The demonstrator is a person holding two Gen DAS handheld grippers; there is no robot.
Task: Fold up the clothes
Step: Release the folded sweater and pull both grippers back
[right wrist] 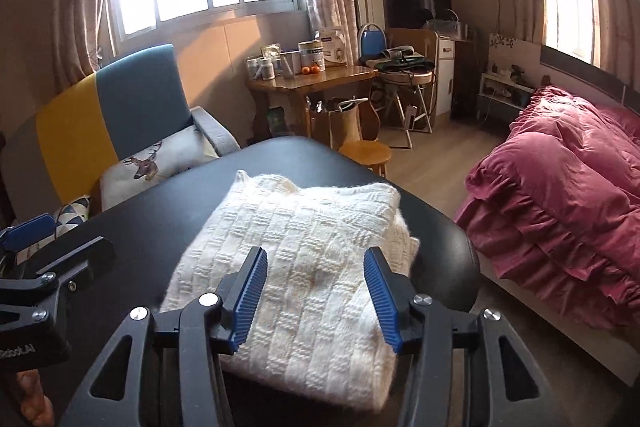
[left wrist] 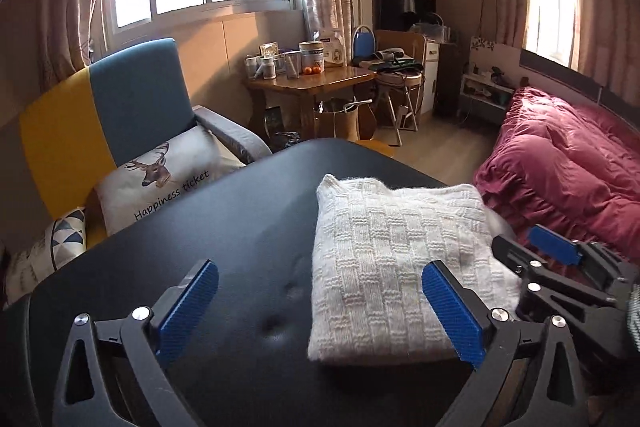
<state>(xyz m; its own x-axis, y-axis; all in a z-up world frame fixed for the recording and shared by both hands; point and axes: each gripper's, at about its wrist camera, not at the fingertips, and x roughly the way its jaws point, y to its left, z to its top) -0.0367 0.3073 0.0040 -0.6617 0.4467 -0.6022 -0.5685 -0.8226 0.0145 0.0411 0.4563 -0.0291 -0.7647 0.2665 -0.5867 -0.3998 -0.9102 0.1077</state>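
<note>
One cream knitted sweater (left wrist: 400, 267) lay folded into a thick rectangle on the single black table (left wrist: 224, 227), toward its right half; in the right wrist view the same sweater (right wrist: 304, 259) reached close to the table's (right wrist: 448, 227) rounded right edge. Two grippers were in play. The left gripper (left wrist: 320, 311) hung over the near edge with its blue pads spread wide, one pad above bare tabletop and the other above the sweater's near right part, gripping nothing. The right gripper (right wrist: 316, 299) sat over the sweater's near end, its two fingers parted with knit showing between them, also clamped on nothing.

The left half of the table was bare, offering open surface. Beside the table's left edge stood one blue-and-yellow armchair (left wrist: 120, 99) carrying two cushions, the nearer a deer cushion (left wrist: 160, 179). On the right, one pink ruffled quilt (right wrist: 560, 195) covered a bed just beyond the table's edge. Past the far edge stood one round wooden stool (right wrist: 365, 151).
</note>
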